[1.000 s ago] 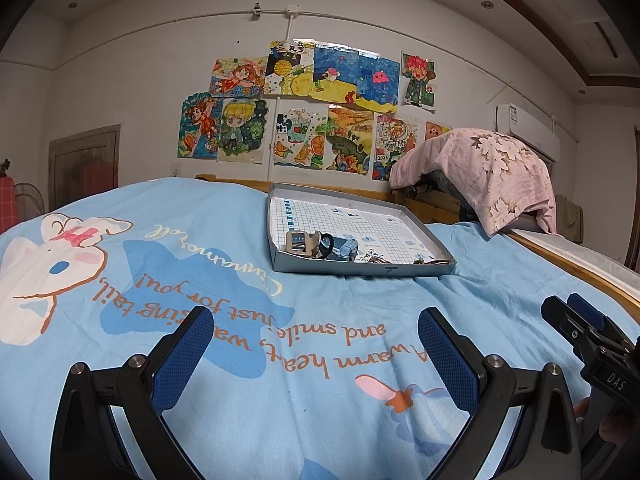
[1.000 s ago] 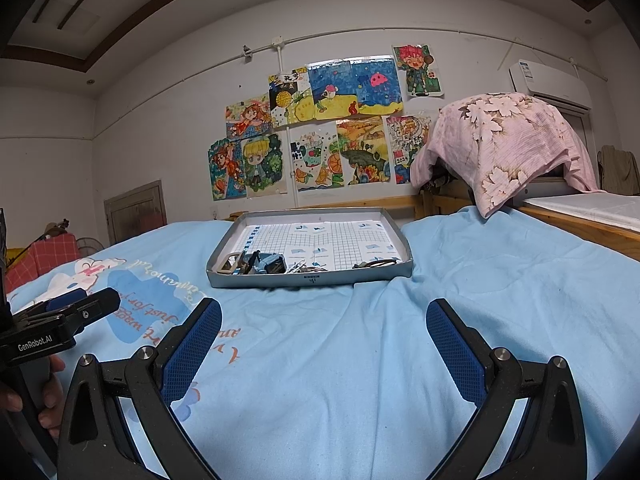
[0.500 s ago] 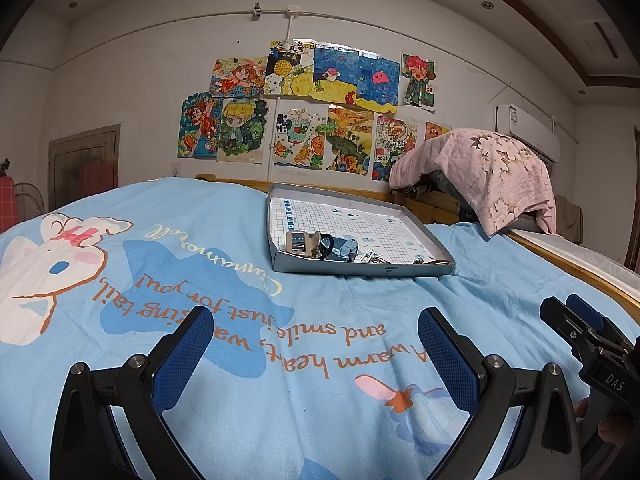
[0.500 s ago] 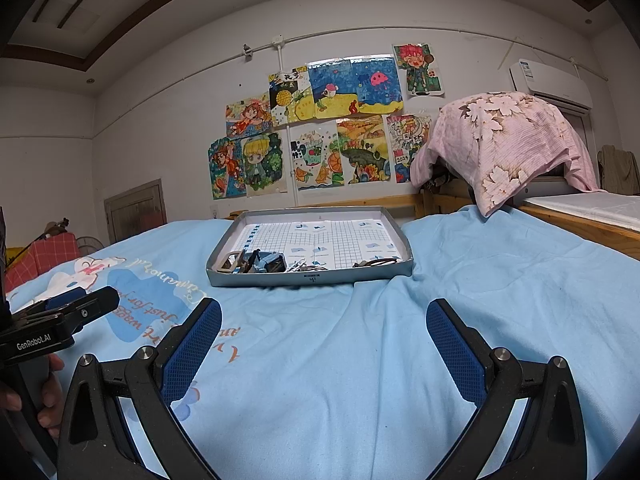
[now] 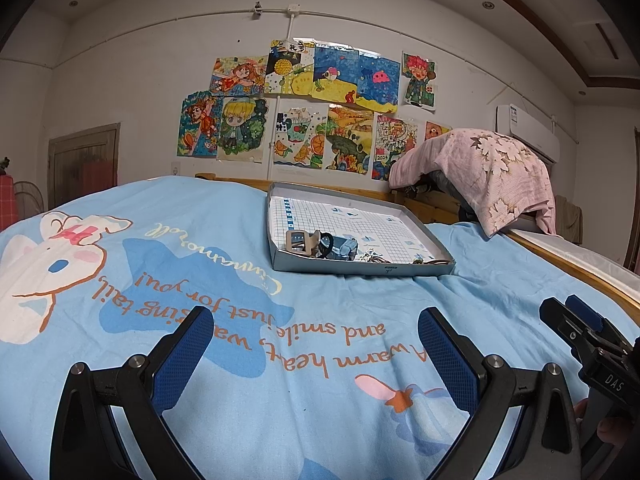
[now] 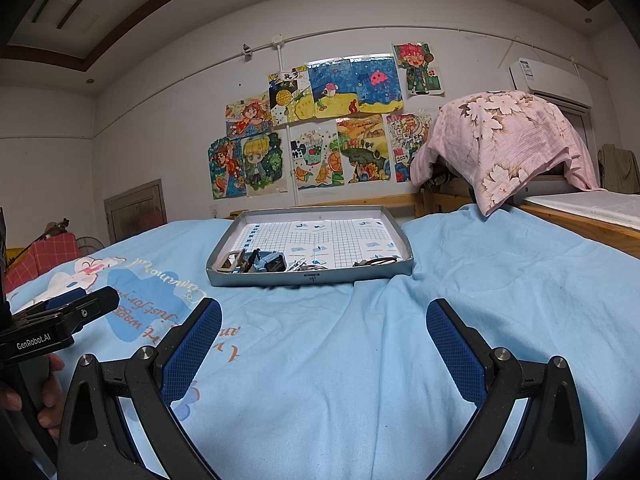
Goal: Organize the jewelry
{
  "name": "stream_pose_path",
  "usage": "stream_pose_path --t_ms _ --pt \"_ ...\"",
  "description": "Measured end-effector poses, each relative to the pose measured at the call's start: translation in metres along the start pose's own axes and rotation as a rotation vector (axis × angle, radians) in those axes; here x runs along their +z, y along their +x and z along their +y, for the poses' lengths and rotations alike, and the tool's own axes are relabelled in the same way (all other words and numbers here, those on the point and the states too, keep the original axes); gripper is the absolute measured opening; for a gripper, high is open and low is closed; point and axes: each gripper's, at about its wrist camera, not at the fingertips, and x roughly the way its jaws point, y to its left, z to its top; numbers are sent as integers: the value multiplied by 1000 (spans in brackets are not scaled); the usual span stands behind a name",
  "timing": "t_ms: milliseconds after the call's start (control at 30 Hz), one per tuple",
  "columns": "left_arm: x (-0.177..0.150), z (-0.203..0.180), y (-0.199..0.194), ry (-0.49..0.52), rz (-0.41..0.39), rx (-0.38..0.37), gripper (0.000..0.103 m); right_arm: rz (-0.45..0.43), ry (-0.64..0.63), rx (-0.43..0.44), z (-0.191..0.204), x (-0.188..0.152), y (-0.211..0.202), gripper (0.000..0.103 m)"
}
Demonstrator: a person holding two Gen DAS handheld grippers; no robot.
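A shallow grey tray (image 5: 360, 270) with a white grid lining lies on the blue bedspread, ahead of both grippers; it also shows in the right wrist view (image 6: 308, 278). Jewelry lies along its near edge: a beige watch-like band (image 5: 298, 242), a dark blue piece (image 5: 340, 248), small chains (image 5: 374, 258) and a brown ring-shaped piece (image 6: 378, 261). My left gripper (image 5: 312, 344) is open and empty, low over the bedspread. My right gripper (image 6: 324, 336) is open and empty, also short of the tray.
A blue bedspread (image 5: 200, 320) with a rabbit print covers the bed. A pink flowered cloth (image 6: 504, 144) drapes over something at the far right. A wooden bed rail (image 5: 568, 264) runs along the right. Drawings hang on the wall (image 5: 304, 108).
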Motion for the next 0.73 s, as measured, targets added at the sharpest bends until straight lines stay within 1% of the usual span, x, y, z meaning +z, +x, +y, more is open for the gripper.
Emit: stream_pose_path --t_ms 233,367,733 --pt "0 -4 -3 5 -7 18 103 0 1 0 0 0 0 101" --pt "0 -4 -3 4 3 29 103 1 0 0 0 1 0 101" --pt "-1 -5 -3 3 4 29 103 1 0 0 0 -1 0 101"
